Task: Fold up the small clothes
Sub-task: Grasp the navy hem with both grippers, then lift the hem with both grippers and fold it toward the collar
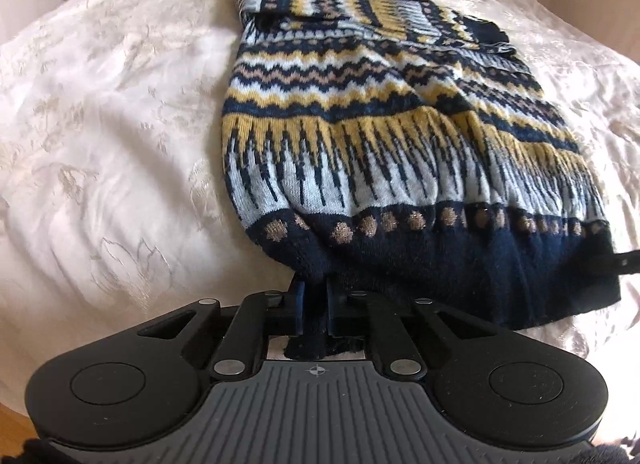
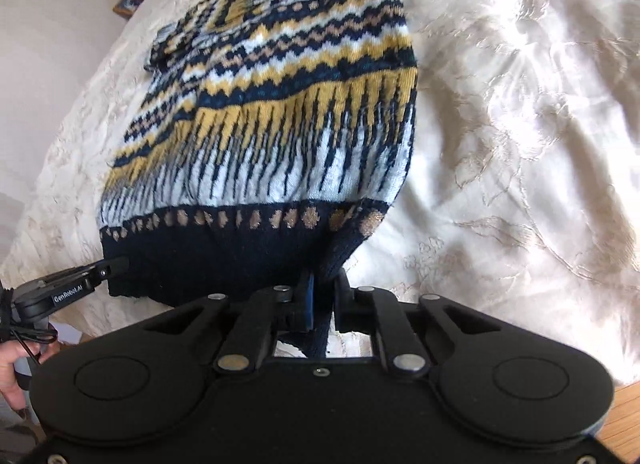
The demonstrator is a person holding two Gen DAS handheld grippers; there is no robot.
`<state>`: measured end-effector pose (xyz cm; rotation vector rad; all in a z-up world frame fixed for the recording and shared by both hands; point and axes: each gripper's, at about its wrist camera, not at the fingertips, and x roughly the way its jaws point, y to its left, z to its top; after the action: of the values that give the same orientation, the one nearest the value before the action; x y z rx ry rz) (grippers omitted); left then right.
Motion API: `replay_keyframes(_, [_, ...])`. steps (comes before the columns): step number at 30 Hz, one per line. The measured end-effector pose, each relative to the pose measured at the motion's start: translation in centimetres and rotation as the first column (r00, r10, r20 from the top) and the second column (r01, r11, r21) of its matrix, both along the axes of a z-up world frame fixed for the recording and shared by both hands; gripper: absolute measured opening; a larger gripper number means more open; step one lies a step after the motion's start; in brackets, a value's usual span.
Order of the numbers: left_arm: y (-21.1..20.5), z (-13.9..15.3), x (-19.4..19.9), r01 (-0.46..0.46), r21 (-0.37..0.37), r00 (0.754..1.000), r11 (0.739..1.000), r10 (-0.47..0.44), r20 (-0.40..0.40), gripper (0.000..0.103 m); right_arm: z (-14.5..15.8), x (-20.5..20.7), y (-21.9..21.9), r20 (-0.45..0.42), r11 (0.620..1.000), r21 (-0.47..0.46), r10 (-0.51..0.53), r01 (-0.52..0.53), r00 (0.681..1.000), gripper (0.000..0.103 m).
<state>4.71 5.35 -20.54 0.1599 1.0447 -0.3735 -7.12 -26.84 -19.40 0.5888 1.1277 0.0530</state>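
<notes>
Left wrist view: the left gripper [image 1: 314, 296] is closed on the near left corner of the dark navy ribbed hem [image 1: 460, 268] of a knitted sweater with navy, mustard-yellow, pale-blue and beige zigzag bands [image 1: 380, 112]. A pinch of navy knit passes between the jaws and bunches behind them. The sweater lies lengthwise on a cream embroidered satin bedspread [image 1: 100, 124], collar at the far end, with sleeve fabric folded across the upper body. At the right edge, the tip of the other gripper touches the opposite hem corner.

Right wrist view: the right gripper [image 2: 322, 292] is closed on the near right hem corner, navy knit drawn up between the jaws. The left tool appears at the far hem corner, also clamped on fabric. The knit is soft and thick, with a row of glittery beige dots [image 2: 256, 218] above the hem. The bedspread is glossy and wrinkled.

Judgement: the step in hand is the bottom-to-top fold, with both hem corners gripped. The next move calls for lifting both corners evenly and carrying the hem toward the collar. Uneven height or spacing is likely to skew the fold. The heavy knit is likely to sag between the grippers.
</notes>
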Motion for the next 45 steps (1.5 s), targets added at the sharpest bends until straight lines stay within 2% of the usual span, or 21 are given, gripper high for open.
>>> replay_keyframes(8, [0.4,3.5,0.4,-0.042,-0.092,0.998,0.995,0.046,0.042,0.009,2.9,0.4,-0.1,0.078,0.999,0.032,-0.029,0.027,0.997,0.014])
replay_keyframes(15, [0.4,6.8,3.4,-0.055,-0.176,0.994,0.983,0.070,0.080,0.008,5.9,2.7,-1.2,0.160,0.995,0.077,-0.079,0.067,0.984,0.014])
replay_keyframes(23, [-0.6,8.6,10.4,-0.062,-0.205,0.989,0.977,0.088,0.118,0.006,7.7,10.3,-3.6,0.204,0.988,0.079,-0.145,0.131,0.968,0.014])
replay_keyframes(28, [-1.5,8.4,15.6,-0.054,-0.180,0.987,0.982,0.081,0.142,0.003,6.7,15.6,-5.0,0.162,0.982,0.024,-0.187,0.185,0.969,0.015])
replay_keyframes(29, [-1.5,8.2,16.4,-0.052,-0.171,0.988,0.984,0.076,0.136,0.003,6.4,16.4,-5.2,0.151,0.982,0.011,-0.191,0.191,0.970,0.017])
replay_keyframes(30, [-1.7,8.0,17.4,-0.051,-0.160,0.989,0.986,0.072,0.127,0.004,6.1,17.1,-5.2,0.139,0.981,-0.003,-0.189,0.192,0.972,0.025])
replay_keyframes(32, [-1.5,7.8,18.7,-0.037,-0.152,0.992,0.988,0.054,0.110,0.004,5.7,18.0,-5.4,0.122,0.979,-0.048,-0.192,0.198,0.974,0.041])
replay_keyframes(34, [-1.4,7.5,19.5,-0.008,-0.148,0.995,0.989,0.023,0.099,0.005,5.7,18.0,-5.5,0.140,0.974,-0.072,-0.205,0.217,0.969,0.068])
replay_keyframes(35, [-1.3,7.3,19.7,0.008,-0.146,0.996,0.989,0.005,0.090,0.006,5.8,17.8,-5.6,0.150,0.969,-0.080,-0.218,0.232,0.964,0.071])
replay_keyframes(39, [-1.6,5.6,20.1,0.088,-0.118,0.996,0.989,-0.087,0.014,0.012,5.3,17.4,-5.9,0.134,0.970,-0.099,-0.210,0.224,0.968,0.071])
replay_keyframes(43, [-3.0,3.6,19.8,0.213,-0.086,0.974,0.973,-0.218,-0.057,0.012,4.1,17.8,-5.1,0.090,0.974,-0.188,-0.114,0.129,0.989,0.071])
replay_keyframes(45, [-3.7,2.6,20.0,0.250,-0.067,0.963,0.966,-0.255,-0.088,0.012,3.8,18.0,-4.6,0.076,0.972,-0.219,-0.074,0.089,0.994,0.071])
